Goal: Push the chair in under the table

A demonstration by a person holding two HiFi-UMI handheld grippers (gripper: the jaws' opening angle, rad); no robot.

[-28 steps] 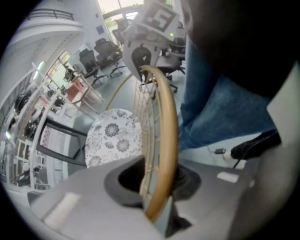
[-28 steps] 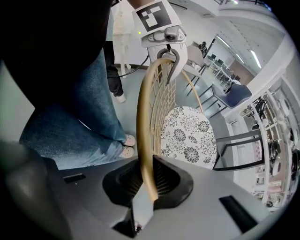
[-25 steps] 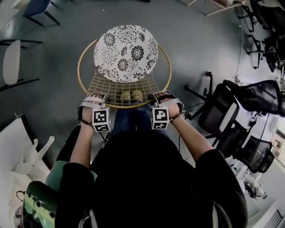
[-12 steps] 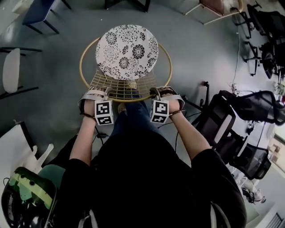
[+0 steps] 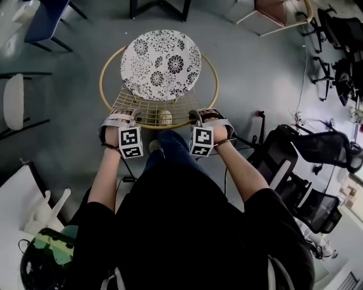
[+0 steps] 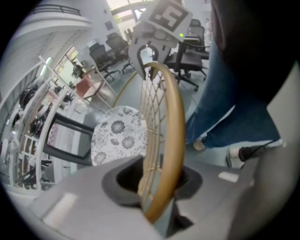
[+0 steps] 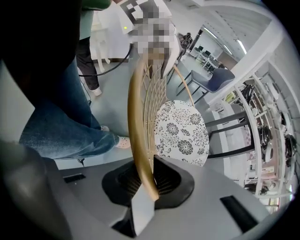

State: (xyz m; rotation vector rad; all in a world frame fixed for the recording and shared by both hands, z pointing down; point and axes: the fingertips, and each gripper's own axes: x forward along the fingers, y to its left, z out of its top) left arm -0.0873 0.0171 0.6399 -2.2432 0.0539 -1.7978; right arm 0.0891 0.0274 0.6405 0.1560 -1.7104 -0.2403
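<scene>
The chair has a round gold rim [image 5: 108, 62], a wire mesh back [image 5: 148, 113] and a flowered cushion [image 5: 161, 63]. Both grippers sit on its back rim, nearest me. My left gripper [image 5: 121, 120] has the gold rim [image 6: 166, 140] between its jaws; they are opening, with dark gaps beside the rim. My right gripper [image 5: 206, 116] is shut on the gold rim [image 7: 136, 131], its white pad against it. Black table legs [image 5: 160, 7] stand just beyond the chair. The flowered cushion [image 6: 115, 136] lies next to the black table frame [image 6: 65, 152] in the left gripper view.
Black office chairs [image 5: 300, 164] crowd the right side. A blue chair [image 5: 45, 11] and a white chair [image 5: 14, 90] stand at the left, a pink one [image 5: 278, 8] at the top right. A white bag [image 5: 42, 209] lies at the lower left. My legs are just behind the chair.
The chair and both grippers have travelled forward across the grey floor together. The black table legs have come into view at the top. My feet have stepped after the chair.
</scene>
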